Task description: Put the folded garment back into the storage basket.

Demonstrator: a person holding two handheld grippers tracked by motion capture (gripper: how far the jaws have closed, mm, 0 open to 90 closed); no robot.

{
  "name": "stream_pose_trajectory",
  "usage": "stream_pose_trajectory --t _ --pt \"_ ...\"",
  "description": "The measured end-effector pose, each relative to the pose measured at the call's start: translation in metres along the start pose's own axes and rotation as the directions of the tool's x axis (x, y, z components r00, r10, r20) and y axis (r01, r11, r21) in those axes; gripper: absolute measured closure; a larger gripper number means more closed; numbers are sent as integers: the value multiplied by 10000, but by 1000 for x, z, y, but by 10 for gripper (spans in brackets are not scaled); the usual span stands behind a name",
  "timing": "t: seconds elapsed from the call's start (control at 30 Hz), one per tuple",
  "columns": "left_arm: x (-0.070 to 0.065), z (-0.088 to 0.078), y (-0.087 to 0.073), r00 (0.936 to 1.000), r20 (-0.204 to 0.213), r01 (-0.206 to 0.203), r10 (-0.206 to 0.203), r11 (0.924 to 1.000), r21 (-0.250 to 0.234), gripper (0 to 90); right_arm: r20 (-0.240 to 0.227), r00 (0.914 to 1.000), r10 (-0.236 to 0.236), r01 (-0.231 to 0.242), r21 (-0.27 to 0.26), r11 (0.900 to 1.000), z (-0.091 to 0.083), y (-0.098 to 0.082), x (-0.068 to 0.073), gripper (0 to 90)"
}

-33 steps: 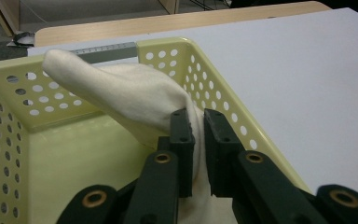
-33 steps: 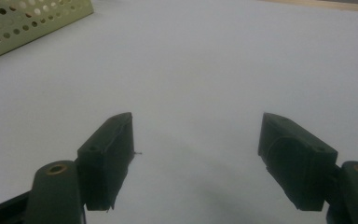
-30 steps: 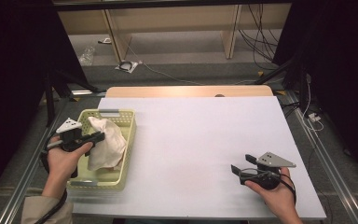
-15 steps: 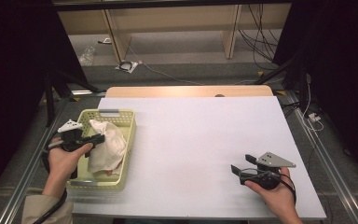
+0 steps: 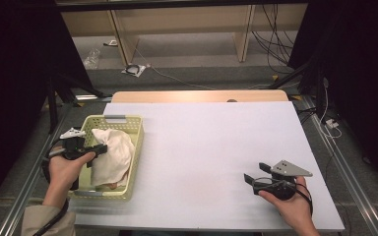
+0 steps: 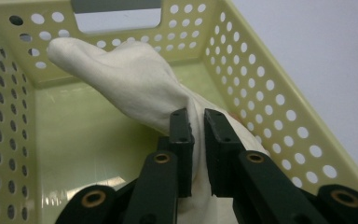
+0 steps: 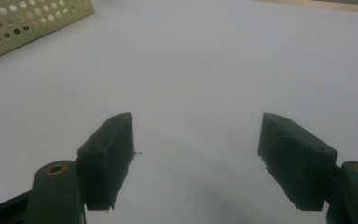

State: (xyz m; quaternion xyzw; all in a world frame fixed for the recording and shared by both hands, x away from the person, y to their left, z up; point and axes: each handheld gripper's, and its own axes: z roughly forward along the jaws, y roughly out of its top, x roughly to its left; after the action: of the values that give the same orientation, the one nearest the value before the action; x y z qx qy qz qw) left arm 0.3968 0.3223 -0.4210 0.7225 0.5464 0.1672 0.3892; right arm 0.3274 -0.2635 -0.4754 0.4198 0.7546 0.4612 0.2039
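Left claw (image 6: 196, 135) pinching cloth (image 6: 140, 88) inside basket (image 6: 265, 93); right claw (image 7: 196, 161) spread, hovering over table (image 7: 223, 56), well apart.

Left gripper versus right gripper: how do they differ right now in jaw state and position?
The left gripper has its jaws shut on a fold of the white cloth; the right gripper stands open with nothing between its jaws. The left gripper reaches into the yellow basket at the table's left edge, while the right gripper hovers over the bare white table near its right front corner. Both are hand-held, with black jaws.
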Motion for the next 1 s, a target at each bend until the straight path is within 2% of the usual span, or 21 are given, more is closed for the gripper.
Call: stream_pose_trajectory --t 0.43,1.0 --pt "11 5 -6 9990 -288 339 -330 9989 319 813 -6 10000 27 -27 -83 10000 0 0 0 277" --pt "17 9 -8 9976 -605 364 -333 9980 514 813 -30 10000 33 -33 -124 9999 0 0 0 278"
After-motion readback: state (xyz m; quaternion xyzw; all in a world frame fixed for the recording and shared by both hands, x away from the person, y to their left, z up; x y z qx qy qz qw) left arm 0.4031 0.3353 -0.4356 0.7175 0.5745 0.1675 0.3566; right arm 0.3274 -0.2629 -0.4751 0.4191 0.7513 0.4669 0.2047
